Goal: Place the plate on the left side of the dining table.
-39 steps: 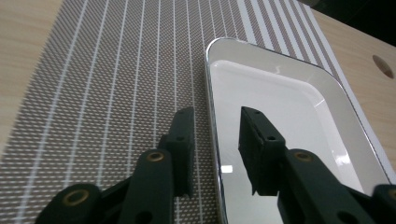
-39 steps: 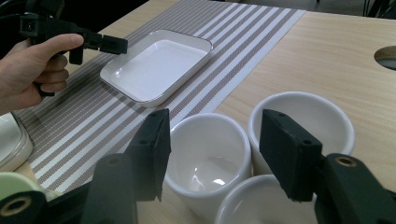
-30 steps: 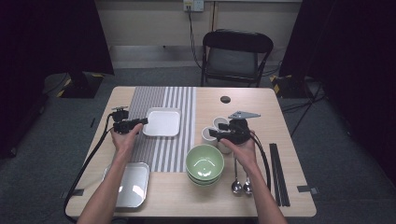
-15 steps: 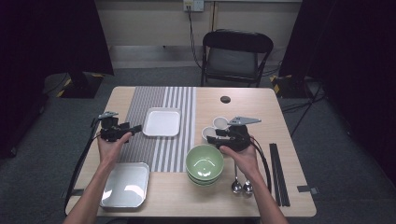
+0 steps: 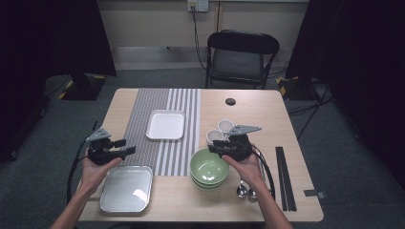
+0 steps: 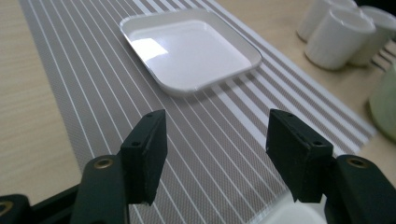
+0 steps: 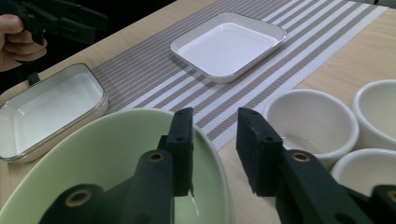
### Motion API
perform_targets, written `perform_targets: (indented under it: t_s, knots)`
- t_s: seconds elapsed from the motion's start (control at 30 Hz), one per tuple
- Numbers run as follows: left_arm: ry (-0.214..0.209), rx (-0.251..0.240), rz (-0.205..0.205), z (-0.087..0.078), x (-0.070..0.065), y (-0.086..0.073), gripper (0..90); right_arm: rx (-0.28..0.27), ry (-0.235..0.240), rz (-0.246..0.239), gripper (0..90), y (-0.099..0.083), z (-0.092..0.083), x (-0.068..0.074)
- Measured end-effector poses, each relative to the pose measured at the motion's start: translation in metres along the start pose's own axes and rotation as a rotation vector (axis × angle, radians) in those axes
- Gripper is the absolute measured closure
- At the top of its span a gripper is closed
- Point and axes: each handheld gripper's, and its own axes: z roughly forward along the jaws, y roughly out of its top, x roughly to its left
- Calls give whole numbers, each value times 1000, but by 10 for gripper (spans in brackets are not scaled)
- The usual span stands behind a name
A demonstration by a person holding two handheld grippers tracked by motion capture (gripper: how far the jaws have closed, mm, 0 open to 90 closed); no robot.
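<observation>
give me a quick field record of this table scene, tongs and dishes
left tongs: open, nothing between the jaws, above the striped runner, aimed toward the white square plate
right tongs: jaws have just been closing, straddling the rim of the green bowl; pads not clearly pressing
green bowl: top of a stack, near table edge
white cups: cluster beside the bowl
stacked square plates: near left corner
spoons: beside the bowl
chopsticks: right edge
</observation>
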Motion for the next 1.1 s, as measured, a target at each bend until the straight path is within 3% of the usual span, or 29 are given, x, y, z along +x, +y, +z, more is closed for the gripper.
perform_targets:
  t_s: [0.07, 0.13, 0.2, 0.27, 0.5, 0.57, 0.67, 0.73, 0.9, 1.1]
  knots:
    - [-35, -13, -5, -6, -6, -8, 400, 2, 15, -8, 692, -1, 1, 1]
    - [-28, -9, 20, -9, -11, -15, 427, -7, 17, 0, 744, -2, 2, 1]
    - [-50, -10, 22, -12, -15, -21, 428, -12, 28, 8, 758, -2, 3, 0]
    - [-73, -6, -10, -13, -17, -26, 428, -16, 37, 2, 776, -2, 3, 0]
    - [-135, 0, 23, -13, -43, -31, 436, -26, 37, 5, 791, -3, 2, 0]
    - [-127, -8, 55, -13, -50, -30, 434, -26, 38, 5, 791, -3, 2, 0]
    - [-175, -8, 29, -9, -56, -25, 420, -26, 42, 8, 791, -3, 2, -1]
    - [-147, -12, 57, -4, -61, -23, 417, -20, 43, 9, 785, -3, 2, -1]
    - [-177, -19, 76, -1, -72, -13, 417, -15, 50, 19, 785, -3, 2, -3]
    - [-256, -40, 127, 13, -99, 8, 439, 7, 45, -1, 790, -1, -7, -2]
